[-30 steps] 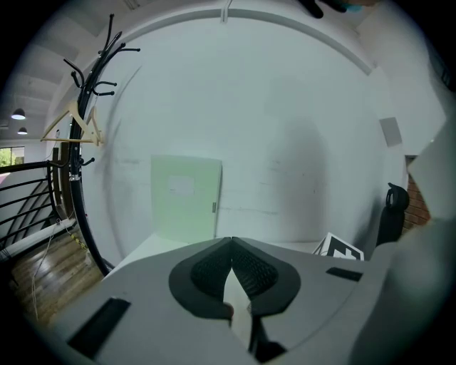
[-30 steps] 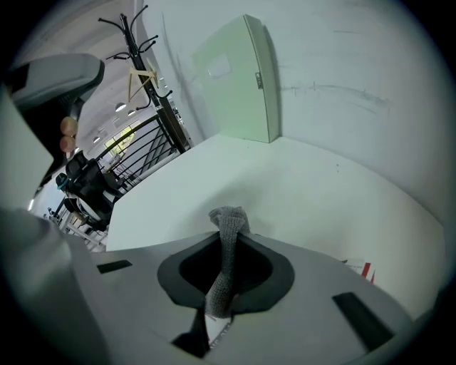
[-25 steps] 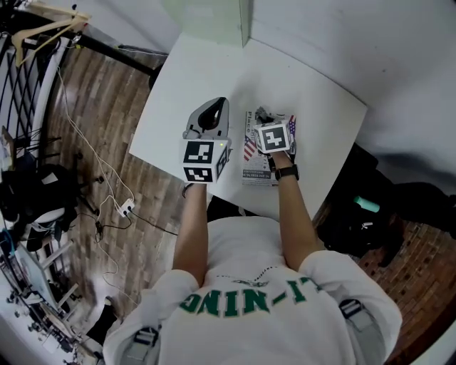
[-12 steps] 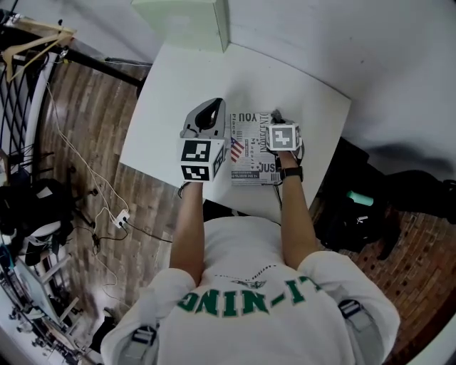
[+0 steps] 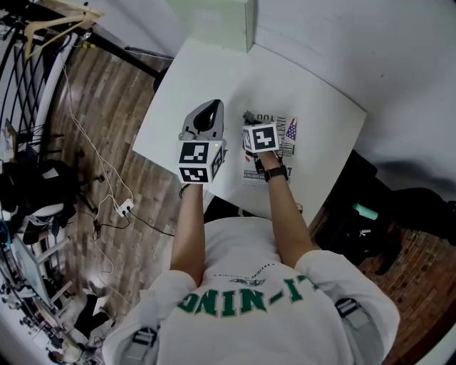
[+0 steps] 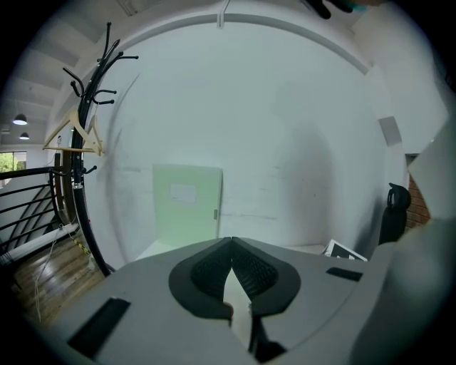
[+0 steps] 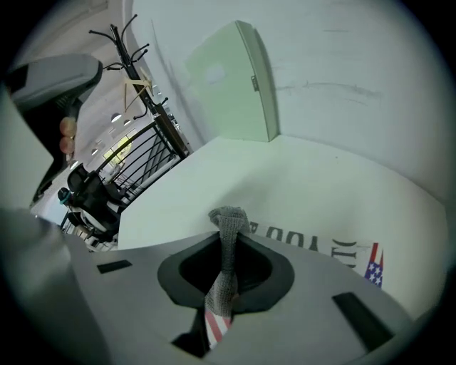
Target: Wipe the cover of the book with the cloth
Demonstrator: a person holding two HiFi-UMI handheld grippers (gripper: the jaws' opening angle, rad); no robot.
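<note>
- The right gripper (image 7: 226, 239) clamps a grey, coarse-knit cloth (image 7: 225, 274) between its dark ribbed jaws, over the book (image 5: 286, 137)
- The book lies flat on the smooth white table (image 5: 192, 78), its cover printed with black lettering and a striped flag
- The left gripper (image 6: 231, 246) has its jaws together, empty, left of the book

White table (image 5: 192, 82), book (image 5: 286, 141) lying flat on it

The book (image 5: 286, 137) lay on the tabletop (image 5: 182, 78), toward its near right side. The right gripper (image 5: 251, 118) stood over the book's left half, the cloth (image 7: 226, 242) between its jaws. The left gripper (image 5: 210, 108) hung just left of the book. A box (image 5: 214, 18) stood at the tabletop's far edge.
</note>
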